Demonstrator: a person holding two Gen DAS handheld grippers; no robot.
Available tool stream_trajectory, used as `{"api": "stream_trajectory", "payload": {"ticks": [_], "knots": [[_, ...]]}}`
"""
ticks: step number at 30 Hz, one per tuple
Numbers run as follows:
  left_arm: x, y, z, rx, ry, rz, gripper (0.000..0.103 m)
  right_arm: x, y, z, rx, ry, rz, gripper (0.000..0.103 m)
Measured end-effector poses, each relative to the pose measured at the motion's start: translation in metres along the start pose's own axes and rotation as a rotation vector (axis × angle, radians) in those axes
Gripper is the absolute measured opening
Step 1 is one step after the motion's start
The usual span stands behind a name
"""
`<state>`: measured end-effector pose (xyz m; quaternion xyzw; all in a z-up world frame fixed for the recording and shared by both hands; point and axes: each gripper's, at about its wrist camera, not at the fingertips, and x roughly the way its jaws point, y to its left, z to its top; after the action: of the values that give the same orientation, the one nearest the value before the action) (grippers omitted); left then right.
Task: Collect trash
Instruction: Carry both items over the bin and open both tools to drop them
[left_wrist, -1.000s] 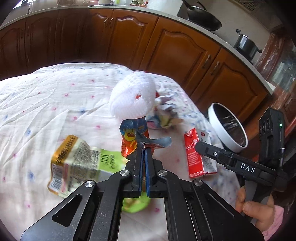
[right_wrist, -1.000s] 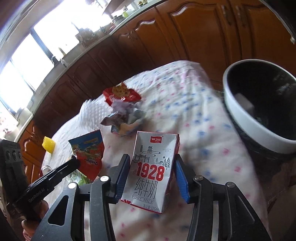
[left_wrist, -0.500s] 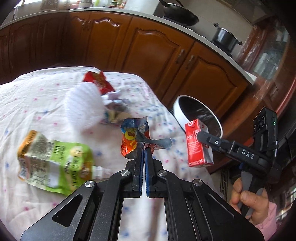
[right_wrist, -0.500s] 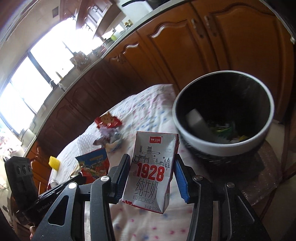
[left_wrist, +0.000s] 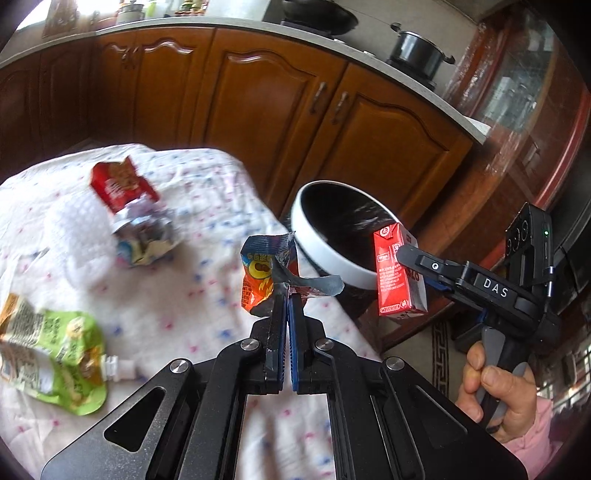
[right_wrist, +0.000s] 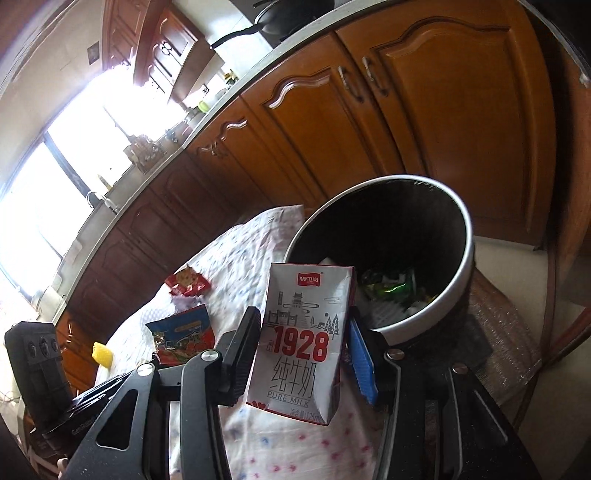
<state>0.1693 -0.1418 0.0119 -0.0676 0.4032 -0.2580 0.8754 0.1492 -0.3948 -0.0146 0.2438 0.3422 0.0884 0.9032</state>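
The left gripper angles downward, jaws clamped on a torn snack wrapper standing above them. The right gripper, gripped by a hand, squeezes an upright milk carton; the trash bin gapes just beyond its jaws.

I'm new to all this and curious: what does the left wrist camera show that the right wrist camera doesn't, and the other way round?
Only the left wrist view shows the green pouch lying on the tablecloth, the pot on the counter, and the hand gripping the right gripper's handle.

Only the right wrist view shows the bright window, the rubbish already inside the bin, and the milk carton's "1928" front.

Both show the bin, the carton clamped in the right gripper, and the snack wrapper pinched in the shut left gripper.
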Motion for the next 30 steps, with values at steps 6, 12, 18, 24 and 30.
{"api": "stream_trajectory", "payload": {"ticks": [6, 12, 18, 24, 30], "knots": [[0.012, -0.019, 0.01, 0.034, 0.003, -0.017, 0.001, -0.002, -0.013, 0.009, 0.011, -0.018, -0.015, 0.047], [0.025, -0.037, 0.022, 0.059, 0.005, -0.03, 0.001, 0.0, -0.019, 0.023, 0.002, -0.032, -0.035, 0.047], [0.041, -0.05, 0.038, 0.067, 0.011, -0.049, 0.001, 0.005, -0.026, 0.037, -0.002, -0.042, -0.056, 0.047], [0.058, -0.06, 0.049, 0.076, 0.024, -0.056, 0.001, 0.009, -0.032, 0.044, -0.001, -0.047, -0.081, 0.047], [0.078, -0.067, 0.056, 0.08, 0.053, -0.052, 0.001, 0.014, -0.042, 0.046, 0.001, -0.037, -0.099, 0.047]]}}
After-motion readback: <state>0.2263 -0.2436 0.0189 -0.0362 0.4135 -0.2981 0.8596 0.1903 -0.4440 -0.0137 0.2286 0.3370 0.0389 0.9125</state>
